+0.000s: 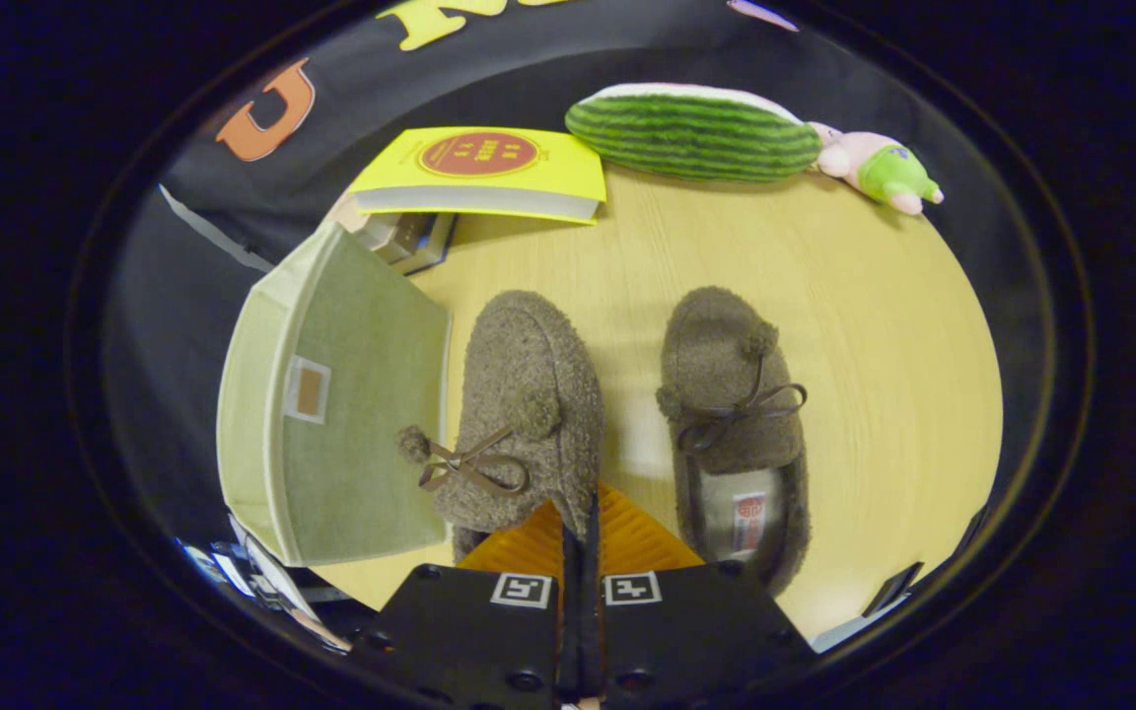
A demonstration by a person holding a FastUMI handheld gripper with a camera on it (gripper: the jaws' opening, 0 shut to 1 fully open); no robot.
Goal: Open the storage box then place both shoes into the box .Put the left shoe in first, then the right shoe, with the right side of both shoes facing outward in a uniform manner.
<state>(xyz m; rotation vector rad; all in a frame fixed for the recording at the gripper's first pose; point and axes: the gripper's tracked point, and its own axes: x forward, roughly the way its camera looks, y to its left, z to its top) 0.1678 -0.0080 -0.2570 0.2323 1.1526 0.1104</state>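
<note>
Two fuzzy brown shoes lie side by side on the wooden table: the left shoe touches the green storage box, whose lid is still shut, and the right shoe lies farther from the box. The gripper hovers with its orange fingers closed together at the left shoe's heel, clamping nothing. Beyond the box lie one yellow book, one watermelon plush and one pink-green toy.

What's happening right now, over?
Hand-held gripper shut on left shoe. Right shoe on table. Storage box beside it, lid closed.
</note>
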